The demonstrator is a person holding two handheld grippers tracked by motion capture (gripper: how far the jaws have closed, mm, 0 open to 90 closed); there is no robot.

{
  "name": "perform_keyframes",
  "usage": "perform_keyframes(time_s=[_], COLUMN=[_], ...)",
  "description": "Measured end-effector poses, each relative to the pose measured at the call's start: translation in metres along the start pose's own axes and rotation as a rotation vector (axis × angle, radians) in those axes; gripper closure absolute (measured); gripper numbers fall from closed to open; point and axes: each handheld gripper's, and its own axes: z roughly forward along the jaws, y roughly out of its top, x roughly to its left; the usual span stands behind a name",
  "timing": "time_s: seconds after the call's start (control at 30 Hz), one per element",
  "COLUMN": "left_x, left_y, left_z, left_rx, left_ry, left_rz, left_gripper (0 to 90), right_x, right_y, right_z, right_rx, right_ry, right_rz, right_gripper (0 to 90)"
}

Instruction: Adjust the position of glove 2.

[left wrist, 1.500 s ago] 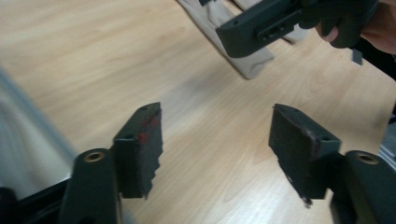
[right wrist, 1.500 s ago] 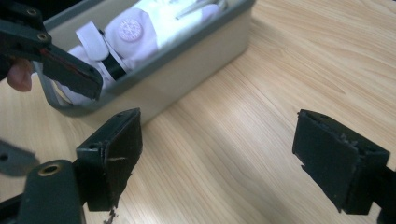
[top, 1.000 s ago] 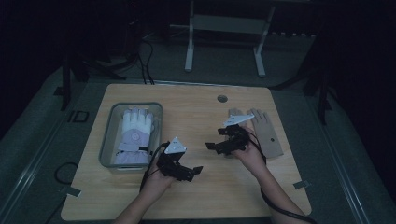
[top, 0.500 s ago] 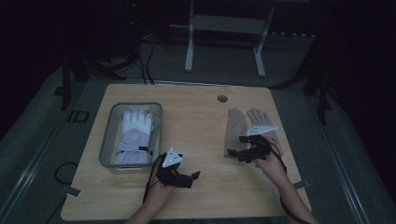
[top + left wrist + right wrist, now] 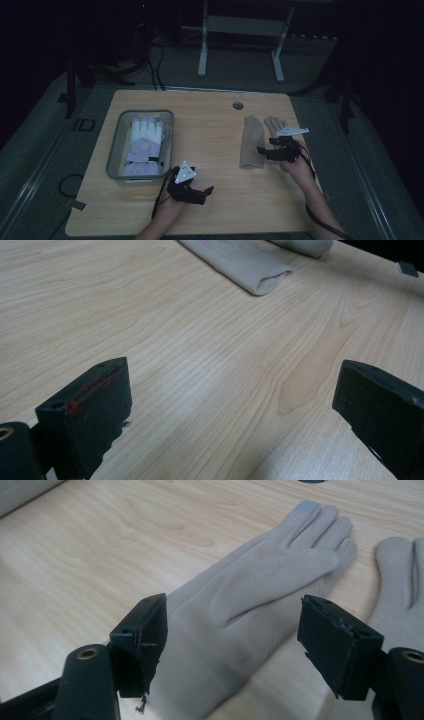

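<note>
- Over the cuff end of the left beige glove (image 5: 250,610), my right gripper (image 5: 270,151) hung with its jaws spread wide and nothing between them; the glove lay flat on the table (image 5: 210,130), fingers pointing away from me.
- Just to the right of that glove lay the other beige glove (image 5: 277,125), close beside it.
- Well to the left of that glove stood the grey tray (image 5: 116,150) with a white and lilac glove (image 5: 144,145) lying in it.
- Toward my near edge from the beige glove, between it and the tray, my left gripper (image 5: 200,192) was open too, over bare wood.
- I judged the step to be the approach for a pick on that glove.
- Next, I reckoned, I needed to lower the right jaws around the cuff and close on the fabric.
</note>
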Motion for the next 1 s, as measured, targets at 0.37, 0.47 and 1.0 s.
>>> perform_keyframes(time_s=[0.37, 0.47, 1.0], left_x=[0.0, 0.0, -0.002], left_y=[-0.001, -0.001, -0.001], left_z=[0.002, 0.002, 0.003], left_rx=[0.011, 0.01, 0.018], left_ry=[-0.001, -0.002, -0.002], left_rz=[0.002, 0.004, 0.012], left_gripper=[2.6, 2.7, 2.7], right_x=[-0.013, -0.014, -0.014], right_y=[0.018, 0.02, 0.012], right_z=[0.041, 0.052, 0.075], right_rx=[0.032, 0.052, 0.108], right_ry=[-0.038, -0.048, -0.113], right_rz=[0.031, 0.021, -0.032], right_gripper=[28.3, 28.3, 21.9])
